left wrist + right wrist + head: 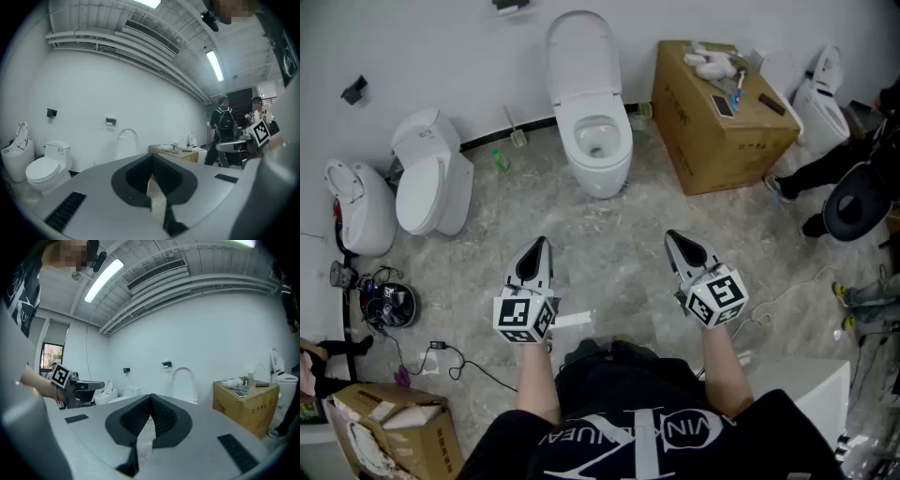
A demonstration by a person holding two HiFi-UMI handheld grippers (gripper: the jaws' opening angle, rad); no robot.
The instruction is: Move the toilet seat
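Observation:
A white toilet [593,131] stands against the far wall, its lid and seat [581,52] raised upright over the open bowl. The raised seat also shows in the left gripper view [126,143] and in the right gripper view [183,383], straight ahead and some way off. My left gripper [542,246] and right gripper [672,236] hover side by side over the floor in front of the toilet, well short of it. Both are shut with nothing between their jaws, which shows in each gripper view [151,157] [151,397].
A cardboard box [722,117] with small items on top stands right of the toilet. Two more toilets [431,173] [356,206] sit at the left and another [825,94] at the far right. A person [844,178] stands at the right. Cables and a device [389,305] lie at the left.

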